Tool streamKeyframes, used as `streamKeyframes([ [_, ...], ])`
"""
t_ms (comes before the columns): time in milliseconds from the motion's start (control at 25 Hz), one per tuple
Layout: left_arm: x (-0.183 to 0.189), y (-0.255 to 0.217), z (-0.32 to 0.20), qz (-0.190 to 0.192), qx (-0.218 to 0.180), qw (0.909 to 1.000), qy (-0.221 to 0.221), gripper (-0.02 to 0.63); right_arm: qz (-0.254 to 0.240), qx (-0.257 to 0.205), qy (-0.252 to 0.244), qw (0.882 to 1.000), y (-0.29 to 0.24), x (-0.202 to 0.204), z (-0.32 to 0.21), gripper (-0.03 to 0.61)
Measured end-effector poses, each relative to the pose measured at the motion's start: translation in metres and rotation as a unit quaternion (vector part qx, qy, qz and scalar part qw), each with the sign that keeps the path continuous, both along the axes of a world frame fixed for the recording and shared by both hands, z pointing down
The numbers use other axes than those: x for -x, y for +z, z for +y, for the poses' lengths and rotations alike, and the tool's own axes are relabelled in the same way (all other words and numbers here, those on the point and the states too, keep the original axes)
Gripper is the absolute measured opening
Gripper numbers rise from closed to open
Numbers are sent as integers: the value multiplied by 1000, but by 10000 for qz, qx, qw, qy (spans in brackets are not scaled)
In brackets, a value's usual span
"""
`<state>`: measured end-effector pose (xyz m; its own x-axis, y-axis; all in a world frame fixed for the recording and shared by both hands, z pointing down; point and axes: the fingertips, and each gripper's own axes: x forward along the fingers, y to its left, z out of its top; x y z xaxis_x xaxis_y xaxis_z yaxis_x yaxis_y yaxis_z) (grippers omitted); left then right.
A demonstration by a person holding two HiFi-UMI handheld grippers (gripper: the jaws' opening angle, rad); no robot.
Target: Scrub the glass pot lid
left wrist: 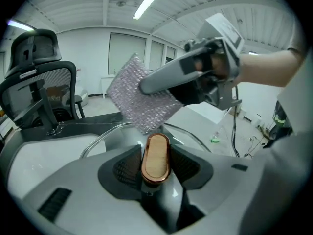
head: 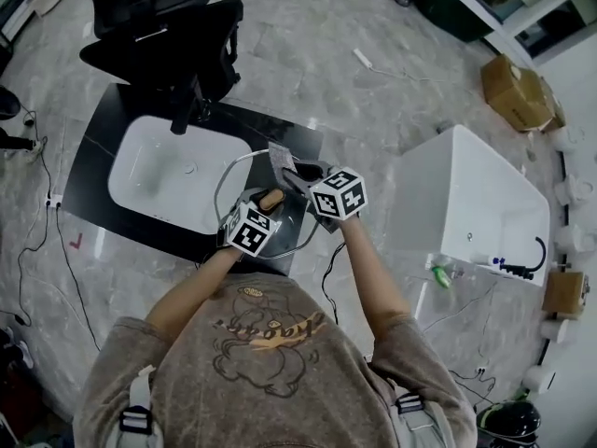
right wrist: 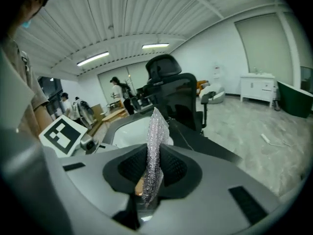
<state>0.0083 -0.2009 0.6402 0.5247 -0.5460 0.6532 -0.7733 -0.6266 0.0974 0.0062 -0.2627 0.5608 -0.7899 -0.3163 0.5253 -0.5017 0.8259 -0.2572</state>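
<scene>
The glass pot lid (head: 229,171) is held over the black counter, its clear rim (left wrist: 101,136) arching ahead of my left gripper. My left gripper (head: 266,205) is shut on the lid's copper-edged wooden knob (left wrist: 156,158). A square silvery scrub pad (head: 280,160) sits just above the knob, pinched edge-on in my right gripper (head: 295,175). In the left gripper view the pad (left wrist: 139,101) hangs in front of the right gripper (left wrist: 195,77). In the right gripper view the pad (right wrist: 155,148) stands upright between the shut jaws, with the left gripper's marker cube (right wrist: 61,133) at the left.
A white sink basin (head: 173,174) is set in the black counter (head: 101,153), with a black faucet (head: 184,118) at its far side. A black office chair (head: 159,26) stands beyond. A white bathtub (head: 471,203) is at the right, a cardboard box (head: 518,91) farther off. Cables (head: 42,222) trail on the floor.
</scene>
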Motion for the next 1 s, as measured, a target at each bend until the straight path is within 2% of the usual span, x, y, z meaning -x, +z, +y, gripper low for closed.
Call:
streamKeyframes([
  [120, 0, 0, 0, -15, -26, 10000, -67, 192, 180, 479, -1134, 9922, 15, 44, -3, 80],
  [240, 1, -1, 0, -26, -60, 9999, -119, 192, 281, 1097, -2191, 9691, 22, 83, 11, 80],
  [360, 0, -2, 1, -17, -75, 9999, -135, 192, 471, 1492, -2853, 9456, 28, 113, 22, 80],
  [560, 0, -3, 1, 35, -81, 9998, -173, 192, 976, 1791, -3684, 9070, 46, 148, 46, 78],
  [720, 0, -3, 1, 101, -52, 9998, -186, 192, 1476, 1719, -4256, 8761, 63, 162, 69, 78],
  [1000, 1, -3, 2, 180, 7, 9996, -230, 192, 1912, 1468, -4688, 8498, 78, 170, 82, 78],
])
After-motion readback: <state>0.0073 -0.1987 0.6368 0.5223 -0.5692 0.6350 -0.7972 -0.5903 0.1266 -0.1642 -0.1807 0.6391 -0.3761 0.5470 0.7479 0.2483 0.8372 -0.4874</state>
